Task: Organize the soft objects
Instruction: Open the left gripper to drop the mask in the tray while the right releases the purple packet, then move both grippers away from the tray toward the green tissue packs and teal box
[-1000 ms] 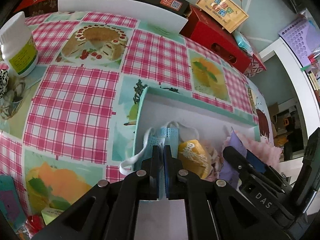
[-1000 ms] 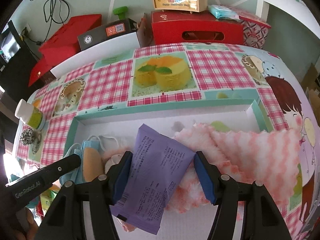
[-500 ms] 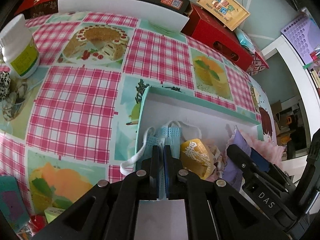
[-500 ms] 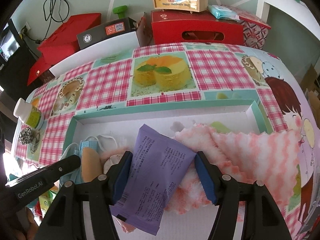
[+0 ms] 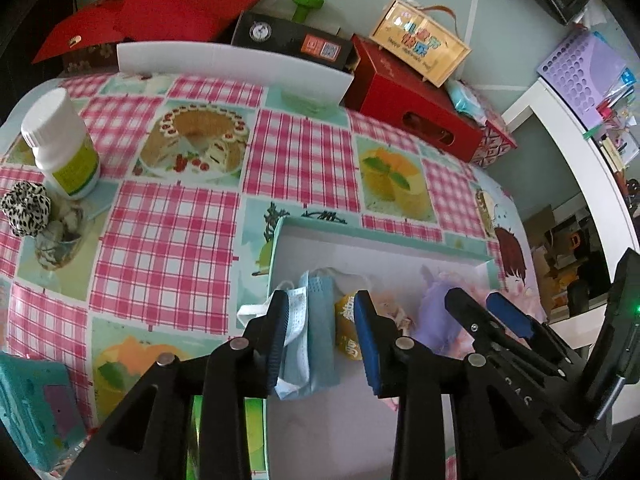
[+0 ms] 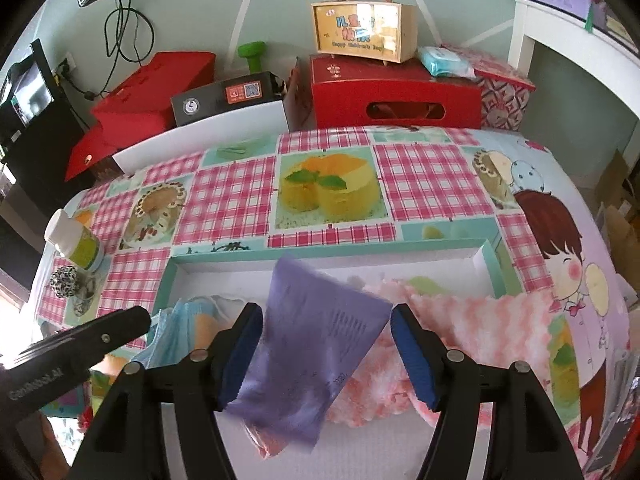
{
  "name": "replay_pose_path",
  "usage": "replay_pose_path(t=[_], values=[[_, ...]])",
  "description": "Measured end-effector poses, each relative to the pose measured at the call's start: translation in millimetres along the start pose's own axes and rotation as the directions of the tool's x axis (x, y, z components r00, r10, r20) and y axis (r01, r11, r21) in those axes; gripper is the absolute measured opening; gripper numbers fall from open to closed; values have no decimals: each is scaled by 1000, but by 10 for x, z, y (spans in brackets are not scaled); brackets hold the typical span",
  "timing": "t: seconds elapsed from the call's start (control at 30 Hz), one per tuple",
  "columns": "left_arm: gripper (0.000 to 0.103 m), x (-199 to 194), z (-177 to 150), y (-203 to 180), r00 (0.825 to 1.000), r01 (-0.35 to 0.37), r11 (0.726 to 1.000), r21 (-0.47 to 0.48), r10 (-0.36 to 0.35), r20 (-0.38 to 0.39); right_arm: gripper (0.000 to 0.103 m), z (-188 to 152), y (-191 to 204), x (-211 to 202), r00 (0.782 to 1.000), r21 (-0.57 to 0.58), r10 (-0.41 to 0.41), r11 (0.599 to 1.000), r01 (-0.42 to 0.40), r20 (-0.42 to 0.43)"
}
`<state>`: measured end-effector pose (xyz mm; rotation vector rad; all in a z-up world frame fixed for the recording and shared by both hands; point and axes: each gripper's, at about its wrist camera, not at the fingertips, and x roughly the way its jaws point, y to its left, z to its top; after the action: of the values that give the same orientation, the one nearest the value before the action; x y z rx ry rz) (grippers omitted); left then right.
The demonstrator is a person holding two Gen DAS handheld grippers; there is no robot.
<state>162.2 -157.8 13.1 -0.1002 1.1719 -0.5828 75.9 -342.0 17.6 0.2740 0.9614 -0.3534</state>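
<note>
2 grippers sit higher than 1 second ago: left gripper, then clenched, is opening, blue masks lying released in the box; right gripper spread around the purple packet.

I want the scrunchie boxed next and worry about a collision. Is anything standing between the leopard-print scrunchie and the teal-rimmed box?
Nothing visible blocks it. The leopard-print scrunchie lies by the white bottle, and only bare tablecloth lies between it and the box. Inside the near wall lie face masks.
</note>
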Motion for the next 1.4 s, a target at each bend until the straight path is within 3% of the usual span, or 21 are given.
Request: replay_pose_path(t=[0.17, 0.37, 0.4, 0.47, 0.5, 0.67, 0.93, 1.4], values=[[44, -45, 11, 22, 999, -35, 999, -2, 35, 20, 70, -2, 11, 10, 1000, -2, -1, 1000, 1, -7], [47, 24, 13, 80, 998, -69, 997, -15, 70, 6, 70, -15, 4, 58, 1000, 0, -9, 1000, 9, -27], [50, 37, 15, 87, 997, -77, 997, -16, 77, 6, 71, -15, 4, 64, 1000, 0, -12, 1000, 12, -29], [84, 64, 17, 103, 994, -110, 994, -17, 110, 11, 87, -17, 6, 75, 999, -2, -26, 1000, 26, -34], [89, 73, 17, 112, 991, -131, 991, -17, 131, 18, 91, -18, 8, 79, 999, -4, -42, 999, 42, -35], [91, 122, 24, 198, 978, -208, 978, -33, 209, 27, 103, -17, 11, 89, 997, -17, -67, 998, 67, -40], [92, 124, 36, 286, 966, -257, 965, -47, 259, 27, 103, -19, 22, 92, 996, -25, -82, 996, 81, -41], [92, -48, 78, 255, 961, -271, 963, -11, 271, 54, 103, -3, 130, -62, 994, -82, -105, 991, 104, -11]])
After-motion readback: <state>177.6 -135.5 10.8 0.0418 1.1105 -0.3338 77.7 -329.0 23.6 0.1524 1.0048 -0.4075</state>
